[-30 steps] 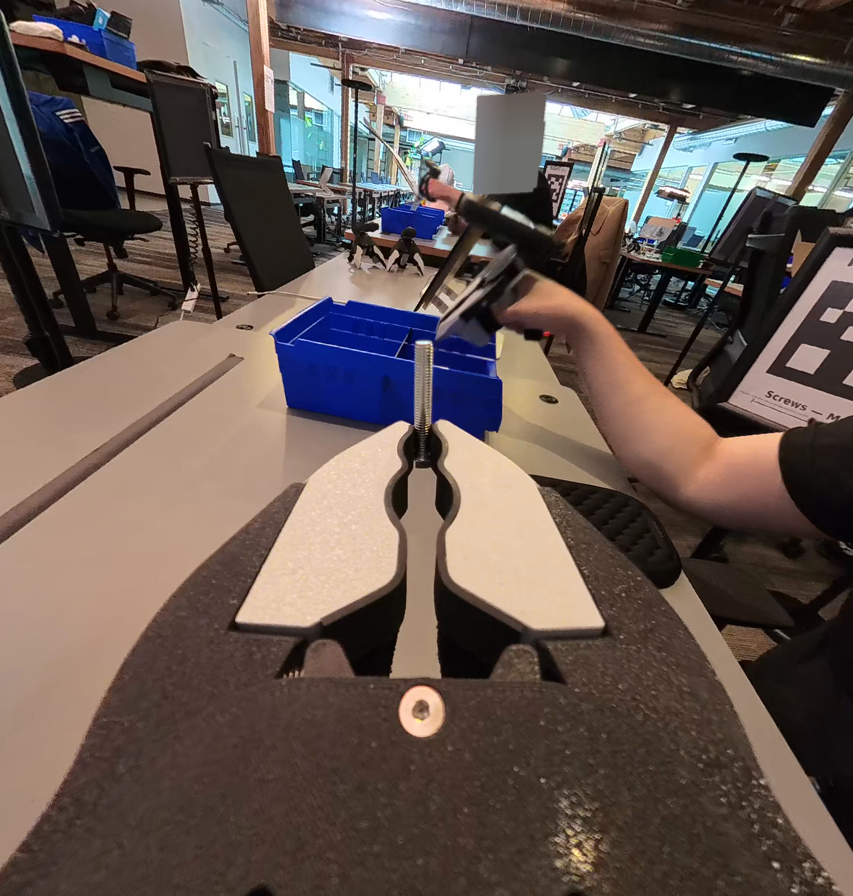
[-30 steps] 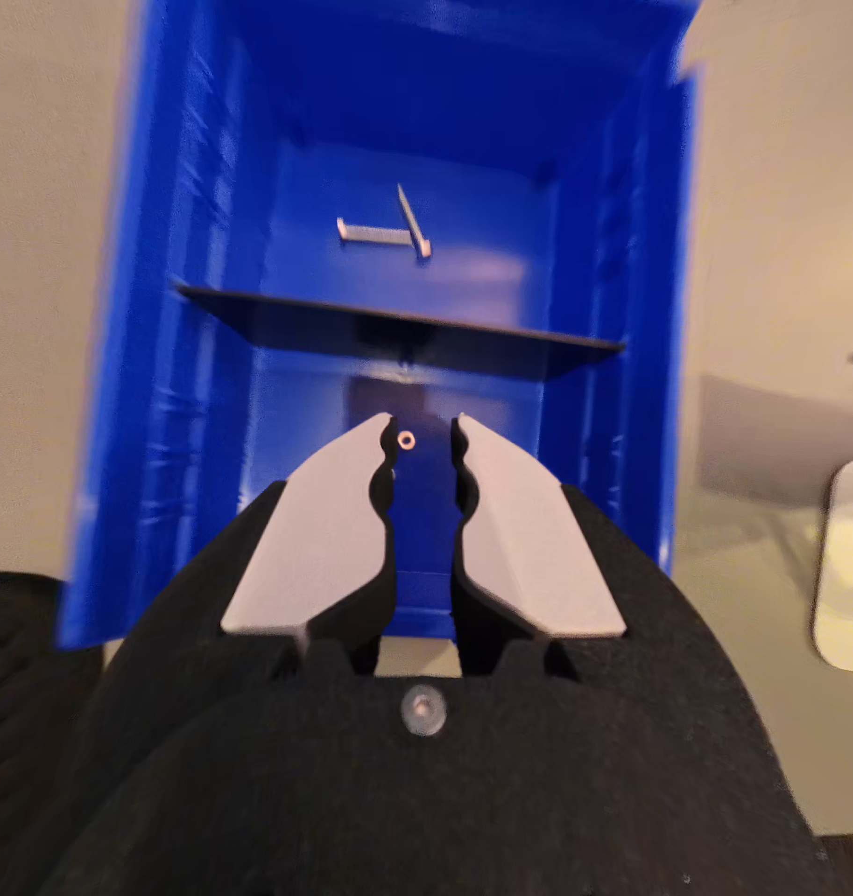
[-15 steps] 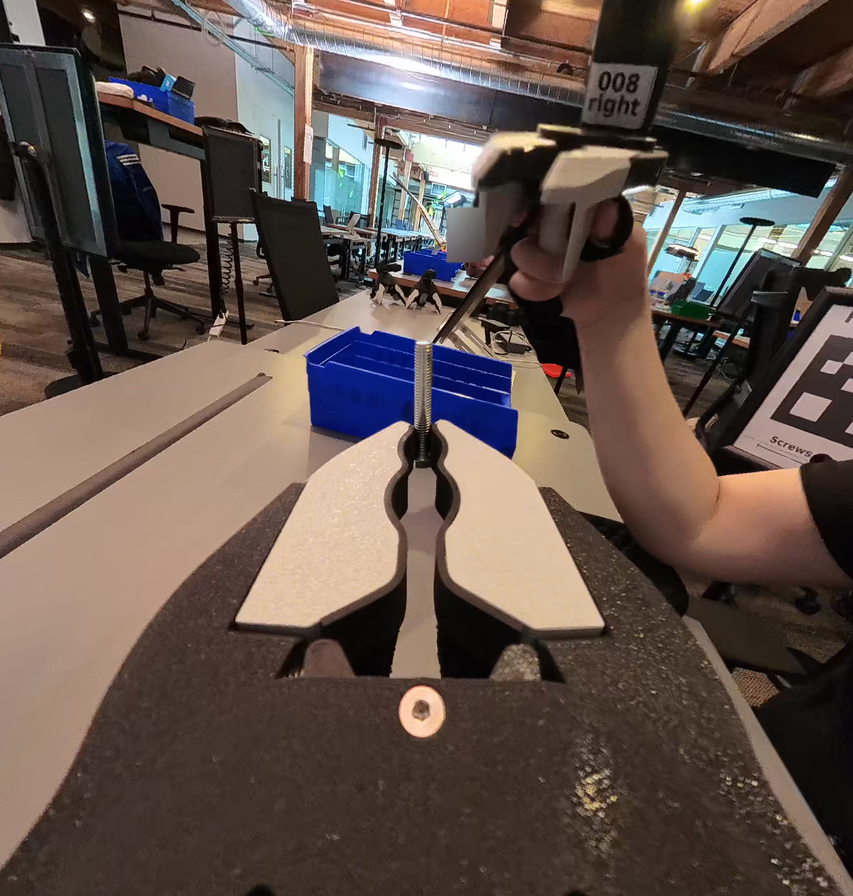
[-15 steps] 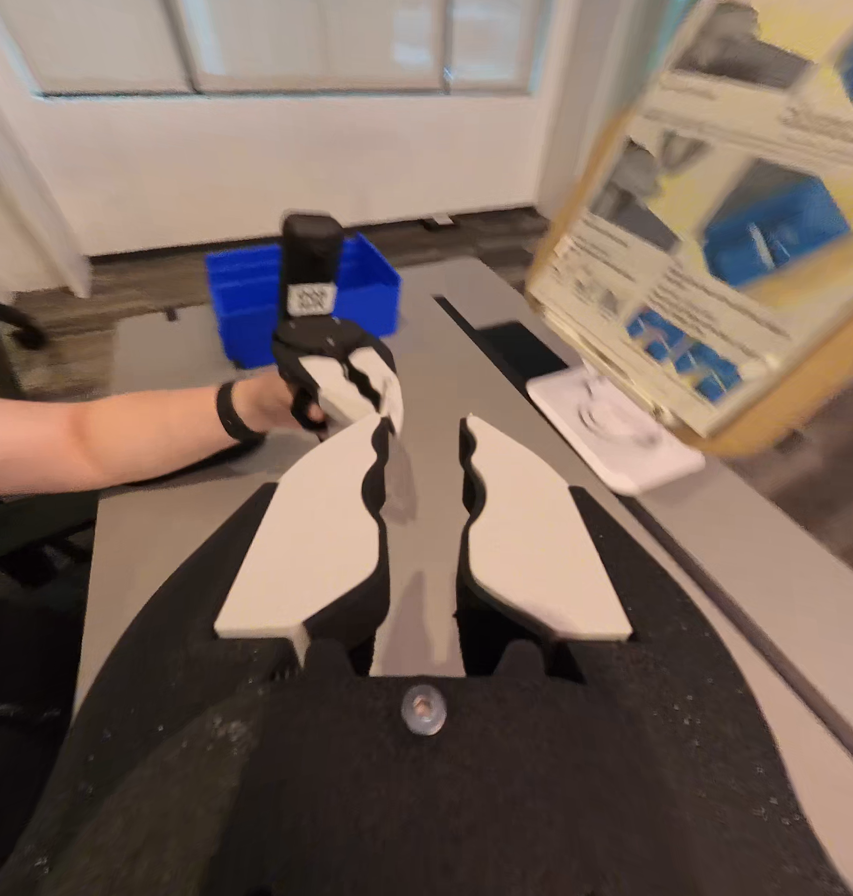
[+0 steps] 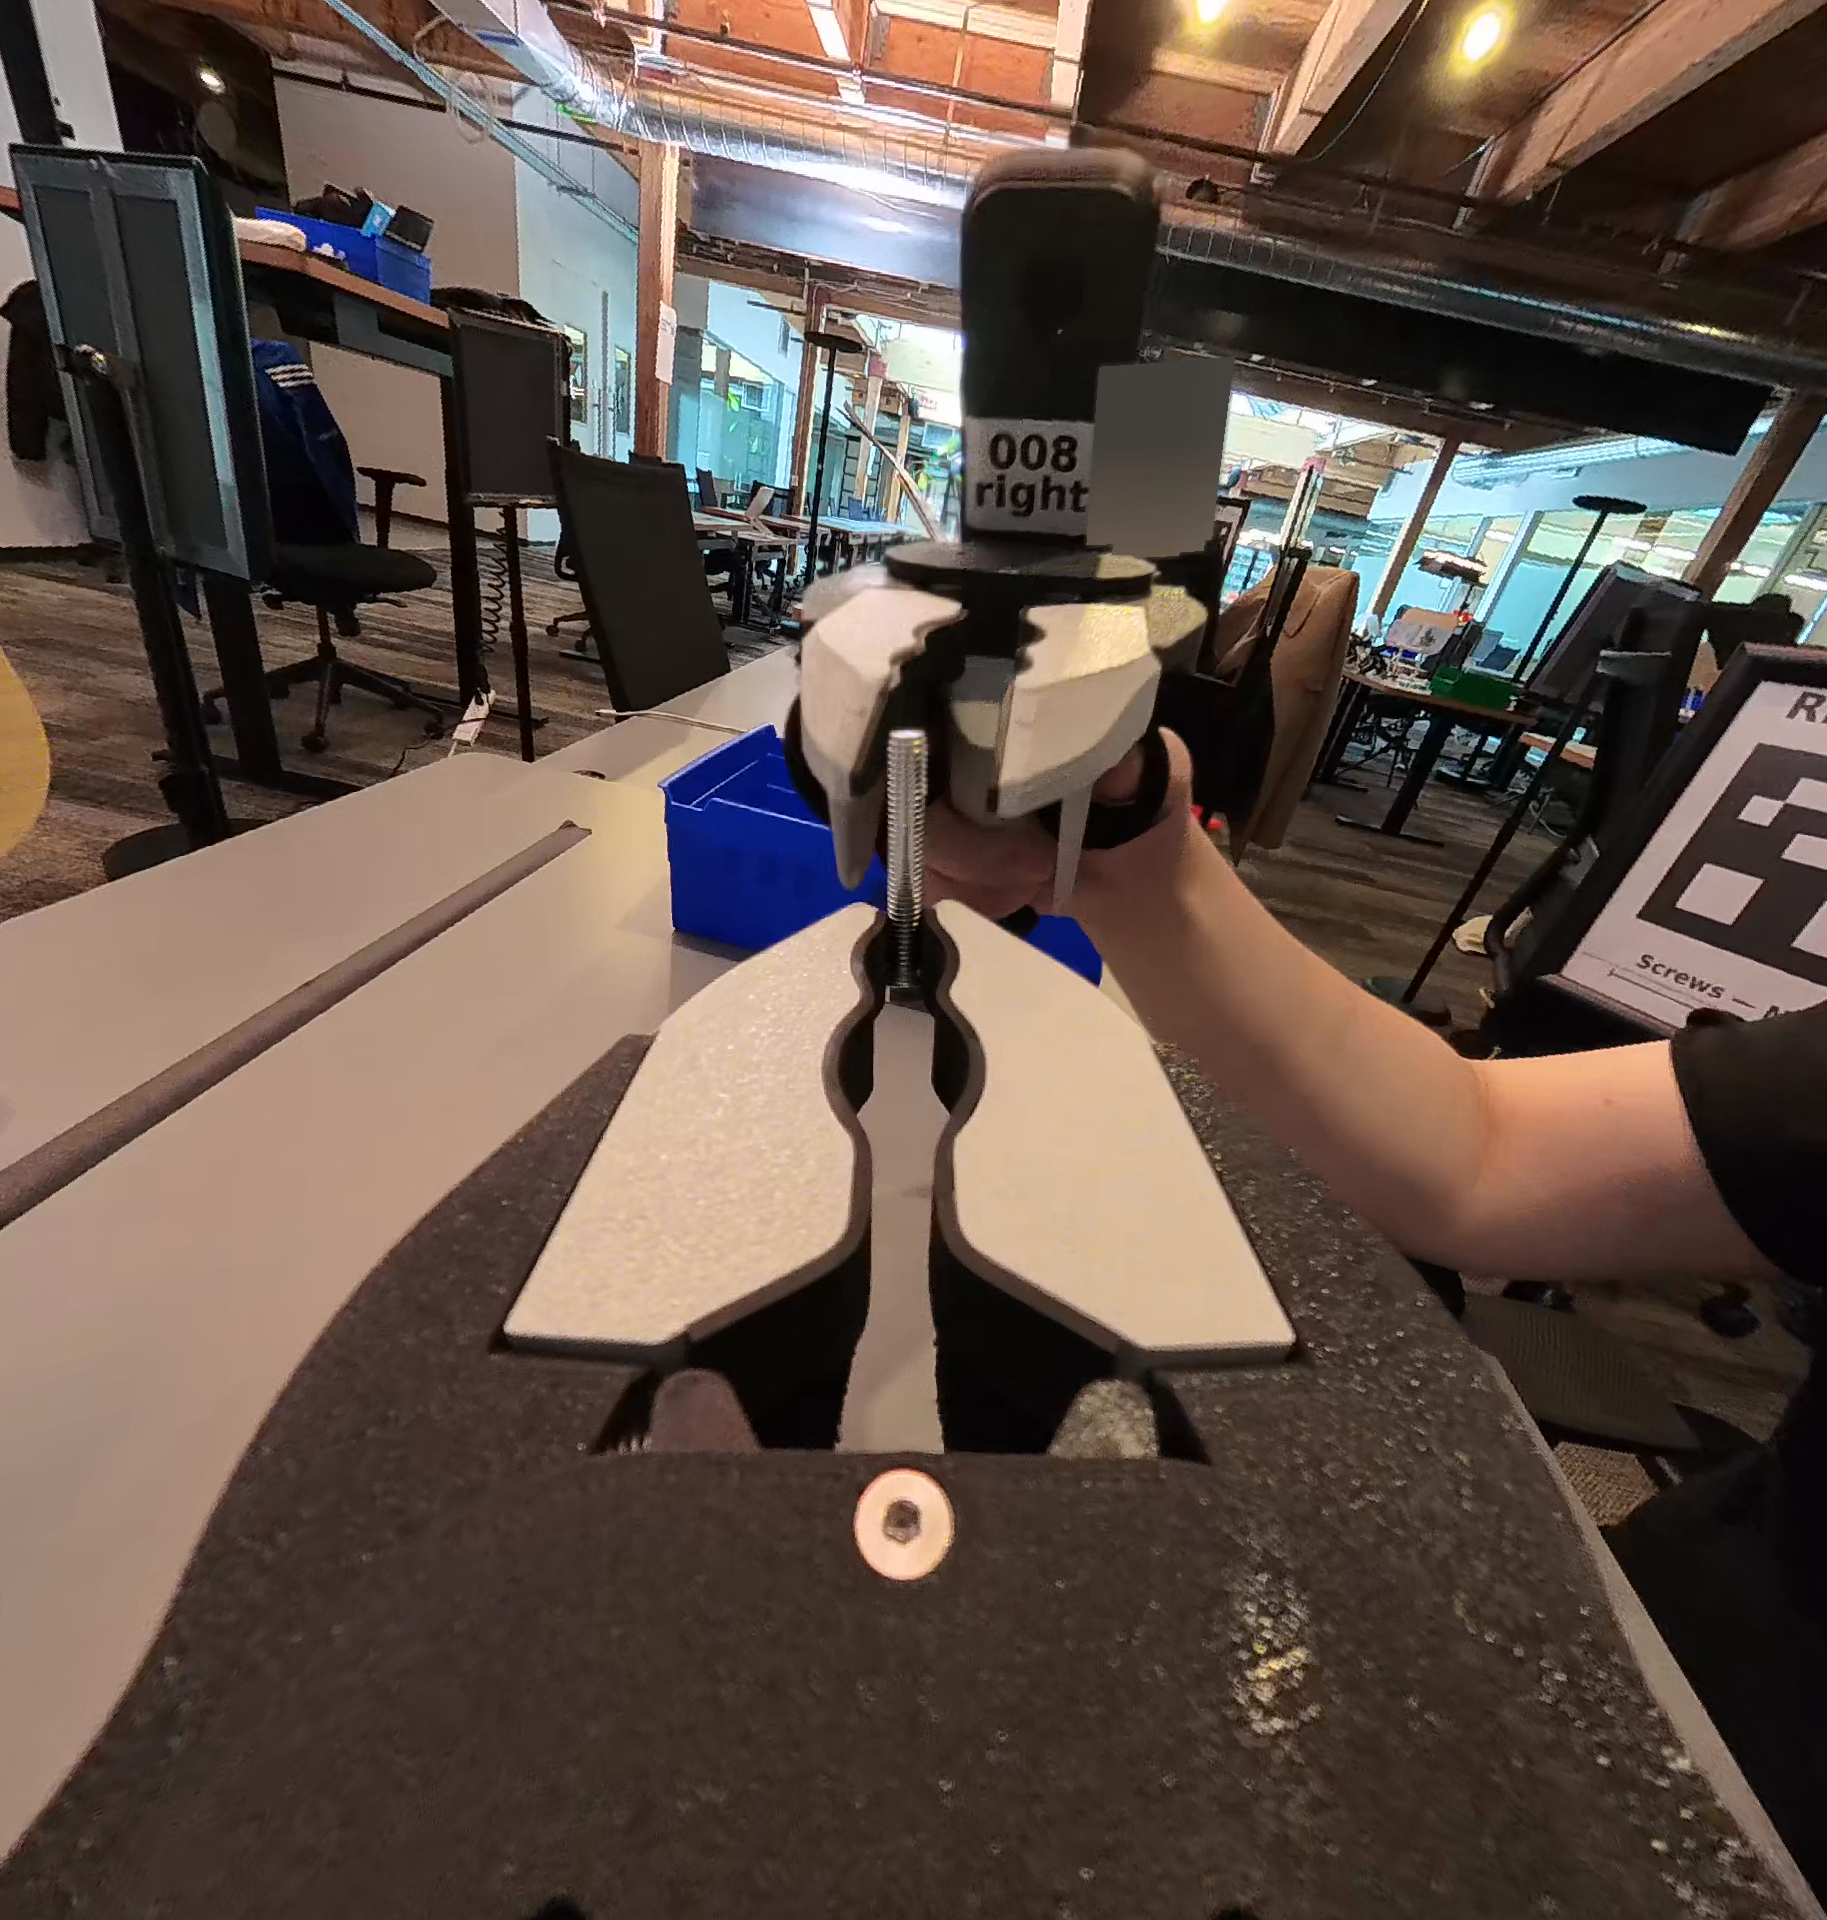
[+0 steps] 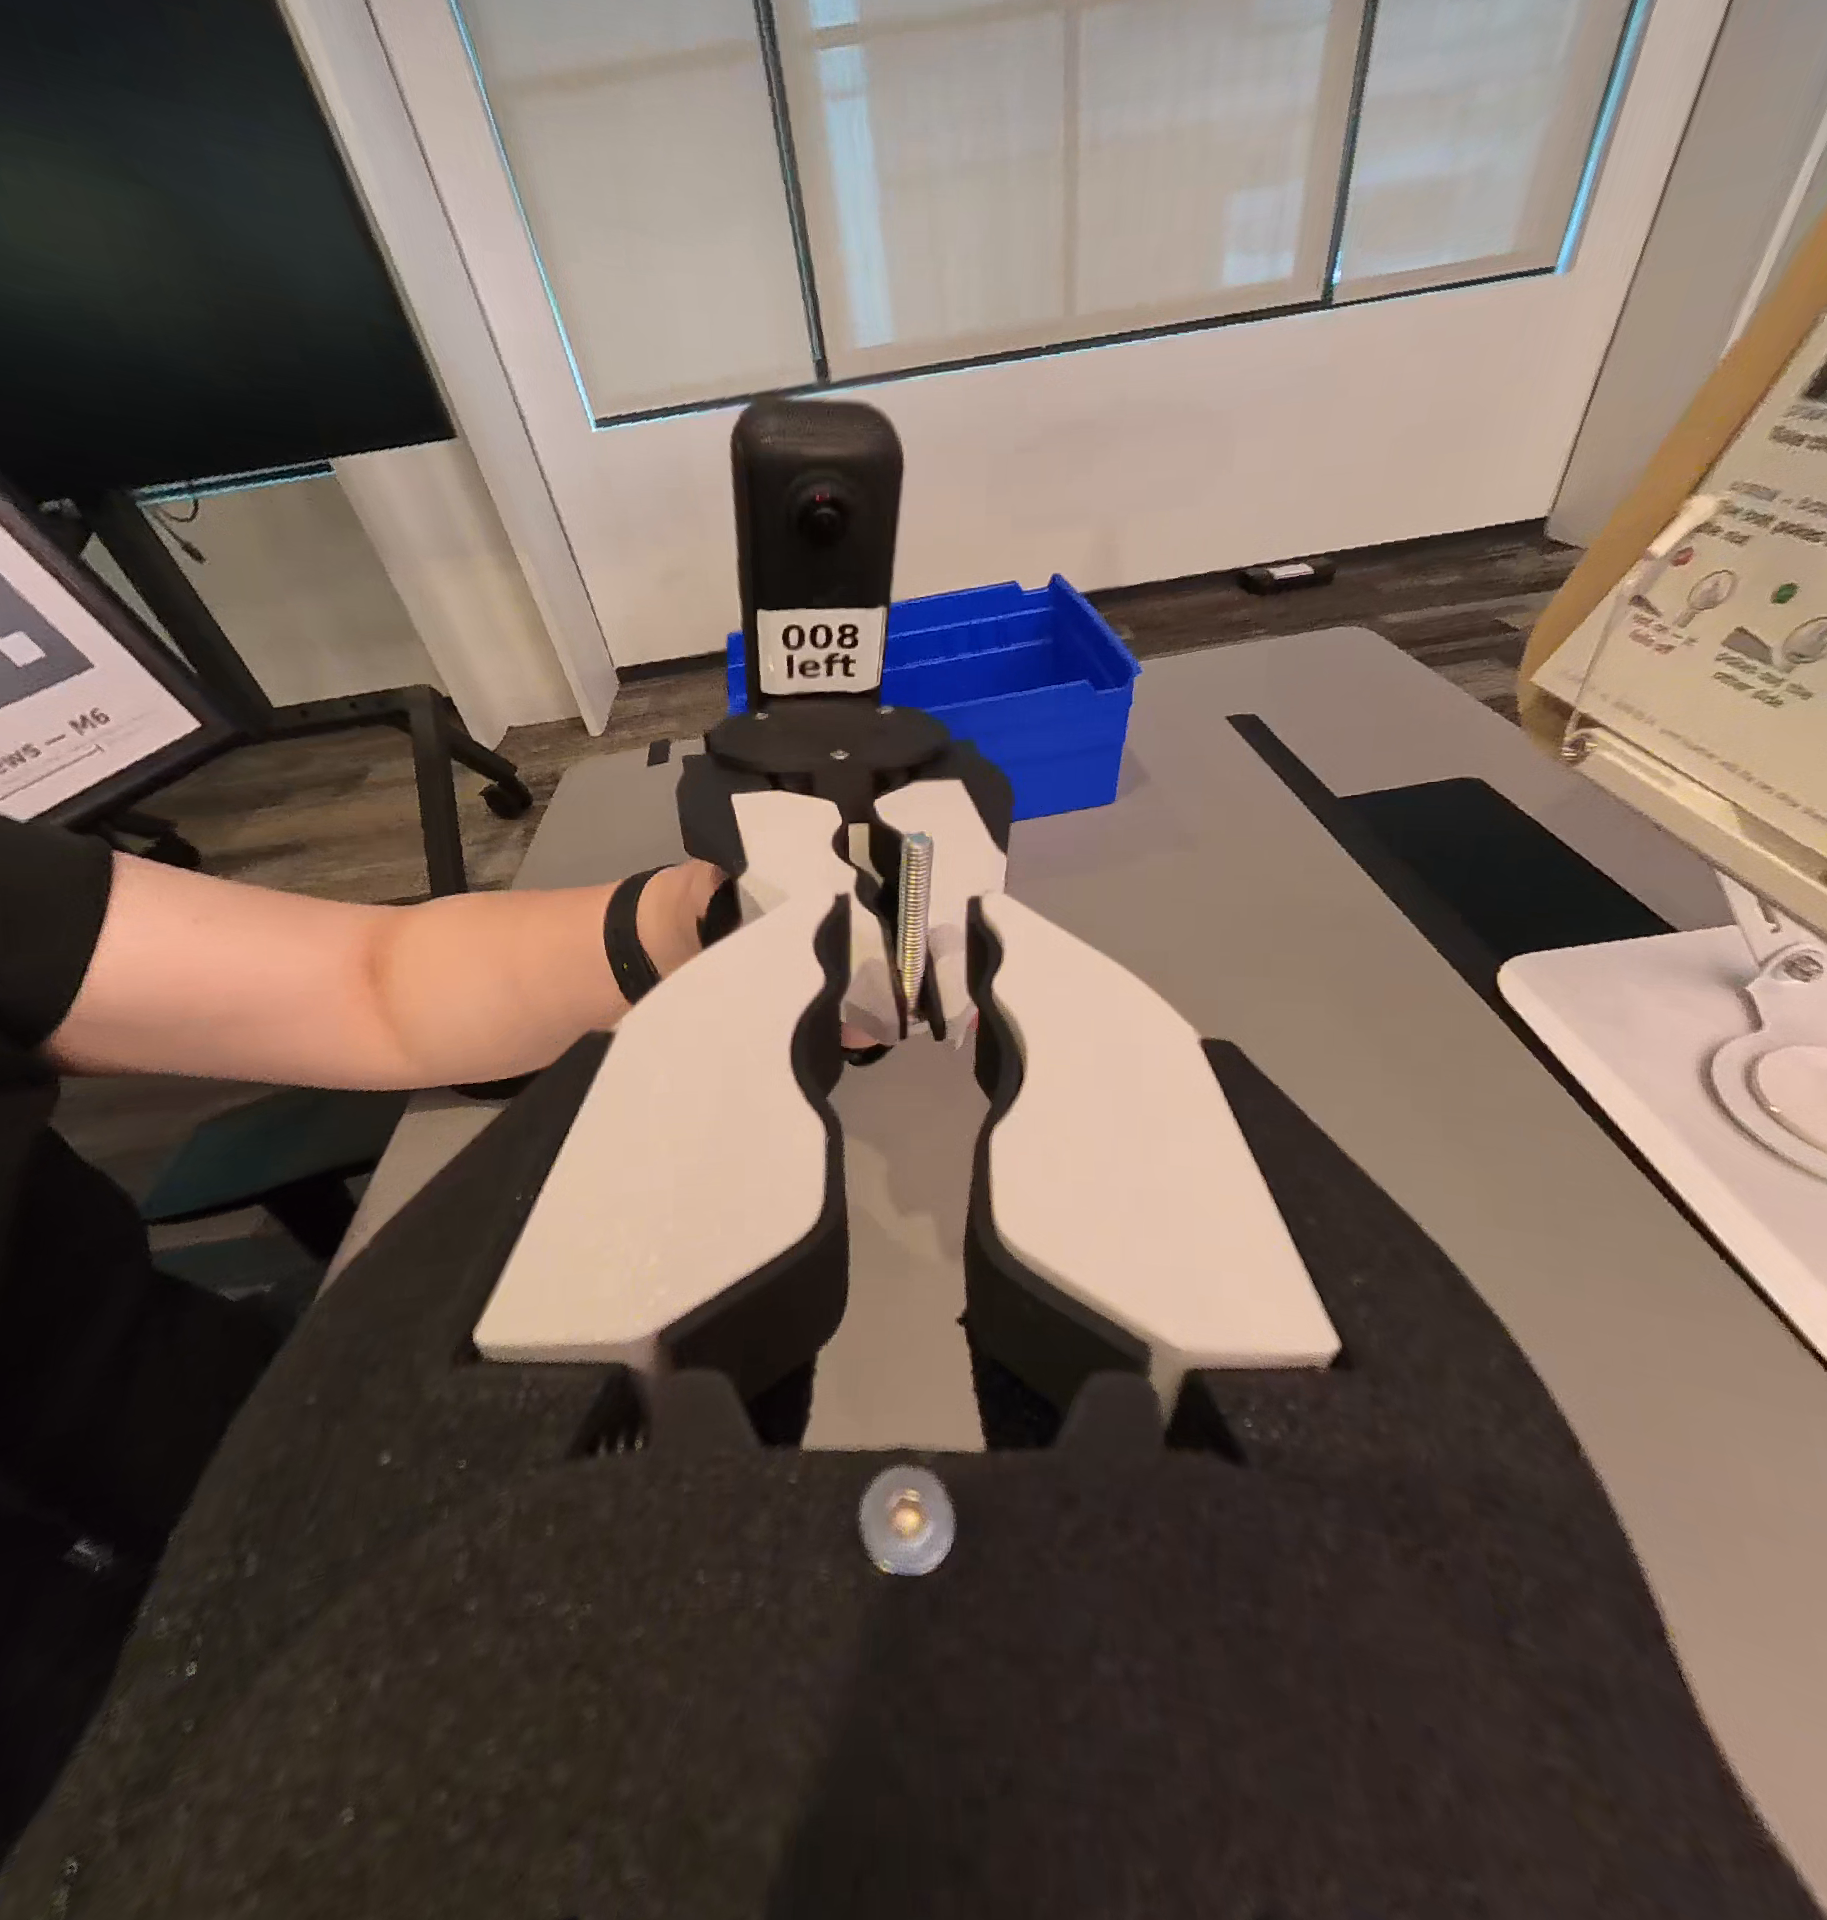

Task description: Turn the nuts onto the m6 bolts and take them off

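Note:
My left gripper (image 5: 904, 961) is shut on the head of a silver M6 bolt (image 5: 906, 821), which stands upright with its threaded shaft pointing up. The right wrist view shows the same bolt (image 6: 914, 925) in the left gripper (image 6: 914, 1023). My right gripper (image 6: 909, 920) is open. It faces the left one, with its fingertips on either side of the bolt's shaft and not touching it. In the left wrist view the right gripper (image 5: 959, 883) sits just behind the bolt. No nut shows between its fingers.
A blue bin (image 5: 743, 862) stands on the grey table behind the grippers; it also shows in the right wrist view (image 6: 1013, 707). A framed sign (image 5: 1761, 852) stands at the right. An instruction board on a white stand (image 6: 1667, 1091) and a black mat (image 6: 1491, 873) lie on the table. My two grippers' fingertips are within a few centimetres of each other.
My right gripper has come up out of the blue bin, turned to face the left gripper and closed in on the bolt. The left gripper still holds the bolt upright.

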Demonstrator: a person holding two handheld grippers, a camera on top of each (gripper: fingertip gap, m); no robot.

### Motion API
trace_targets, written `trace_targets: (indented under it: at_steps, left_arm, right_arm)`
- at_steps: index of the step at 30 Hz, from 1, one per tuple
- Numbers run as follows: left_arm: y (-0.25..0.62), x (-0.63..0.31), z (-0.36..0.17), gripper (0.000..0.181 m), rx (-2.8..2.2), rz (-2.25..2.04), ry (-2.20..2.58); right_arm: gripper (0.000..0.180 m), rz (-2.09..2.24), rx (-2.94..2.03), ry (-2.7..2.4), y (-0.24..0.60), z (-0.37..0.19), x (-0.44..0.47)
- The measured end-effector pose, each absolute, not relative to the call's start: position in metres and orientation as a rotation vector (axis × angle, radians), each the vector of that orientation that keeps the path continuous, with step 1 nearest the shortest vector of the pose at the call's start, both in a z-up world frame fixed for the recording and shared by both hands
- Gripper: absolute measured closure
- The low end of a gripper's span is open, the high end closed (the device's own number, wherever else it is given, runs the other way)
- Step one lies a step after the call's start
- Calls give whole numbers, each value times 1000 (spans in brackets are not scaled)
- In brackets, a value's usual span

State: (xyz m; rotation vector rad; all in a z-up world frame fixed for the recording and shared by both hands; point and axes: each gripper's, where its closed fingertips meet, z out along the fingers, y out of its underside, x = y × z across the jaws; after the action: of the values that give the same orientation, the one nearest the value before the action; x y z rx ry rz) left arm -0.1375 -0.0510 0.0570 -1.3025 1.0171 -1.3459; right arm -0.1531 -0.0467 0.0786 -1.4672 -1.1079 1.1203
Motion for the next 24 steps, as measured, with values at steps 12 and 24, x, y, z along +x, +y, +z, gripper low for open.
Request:
trace_targets:
  at_steps: [12,24]
  left_arm:
    - [-55,-136,51,172,-1310,-1340,1061]
    - [-46,-139,49,148,-1375,-1406,991]
  right_arm:
    - [175,1204,-1433,-1163,-49,62,-162]
    - [175,1176,-1445,-1038,-31,69,-129]
